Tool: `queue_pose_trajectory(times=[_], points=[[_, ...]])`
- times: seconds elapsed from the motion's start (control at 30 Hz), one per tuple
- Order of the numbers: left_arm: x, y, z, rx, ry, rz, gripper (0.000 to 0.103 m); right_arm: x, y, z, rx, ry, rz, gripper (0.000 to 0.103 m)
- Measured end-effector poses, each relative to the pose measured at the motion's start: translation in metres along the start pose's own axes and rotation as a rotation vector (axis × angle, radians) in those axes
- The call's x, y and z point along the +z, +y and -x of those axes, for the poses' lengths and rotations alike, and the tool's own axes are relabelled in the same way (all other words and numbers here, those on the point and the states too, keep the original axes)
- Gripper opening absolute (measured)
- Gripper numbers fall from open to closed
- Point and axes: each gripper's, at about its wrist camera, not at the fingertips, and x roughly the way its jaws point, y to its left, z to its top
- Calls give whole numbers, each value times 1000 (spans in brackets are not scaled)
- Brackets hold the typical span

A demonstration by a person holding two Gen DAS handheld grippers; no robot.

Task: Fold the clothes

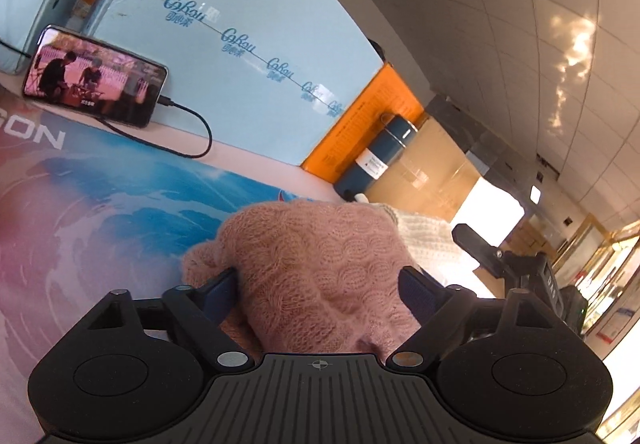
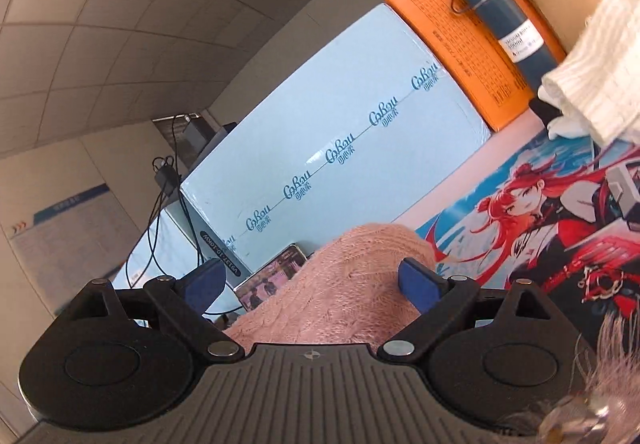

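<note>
Left wrist view: the left gripper (image 1: 320, 284) points slightly down over the printed desk mat (image 1: 80, 224), its 2 blue-padded fingers (image 1: 418, 292) spread around a bunched pink knitted sweater (image 1: 320, 264). The left pad seems to touch the knit; the right pad stands just beside it, so no firm grip shows. Far left, a phone (image 1: 96, 75) with a cable leans on a pale blue carton (image 1: 240, 43); far right stand an orange box (image 1: 372, 123) and a dark blue flask (image 1: 376, 155), with white knitwear (image 1: 432, 240) just behind the sweater.

Right wrist view: the right gripper (image 2: 312, 280) is rolled, so the scene looks tilted. Its jaws stand wide, with the sweater (image 2: 340, 292) mounded between them and neither pad pressing. The sweater hides part of the phone (image 2: 268, 280).
</note>
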Motion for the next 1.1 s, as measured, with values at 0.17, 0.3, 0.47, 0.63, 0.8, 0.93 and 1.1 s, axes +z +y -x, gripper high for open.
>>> queue_pose_trajectory(times=[0.17,0.3,0.47,0.63,0.8,0.93,1.1], points=[[0,-4,-2,4,-32,-87,17,2,-16,4,19,-13,-89,93],[11,9,16,84,-126,-48,17,3,-22,13,95,-42,-136,93],[9,17,3,189,-53,-31,23,3,-19,12,222,7,-147,93],[7,19,1,219,-42,-17,44,-4,-13,-4,155,139,-101,94],[5,19,-2,233,-15,-7,77,-10,-18,-18,-49,193,-98,94],[2,15,-5,203,0,-20,88,-10,-26,-5,-64,82,-146,95],[1,15,-15,199,49,-9,93,-9,-34,-7,-179,63,-155,95]])
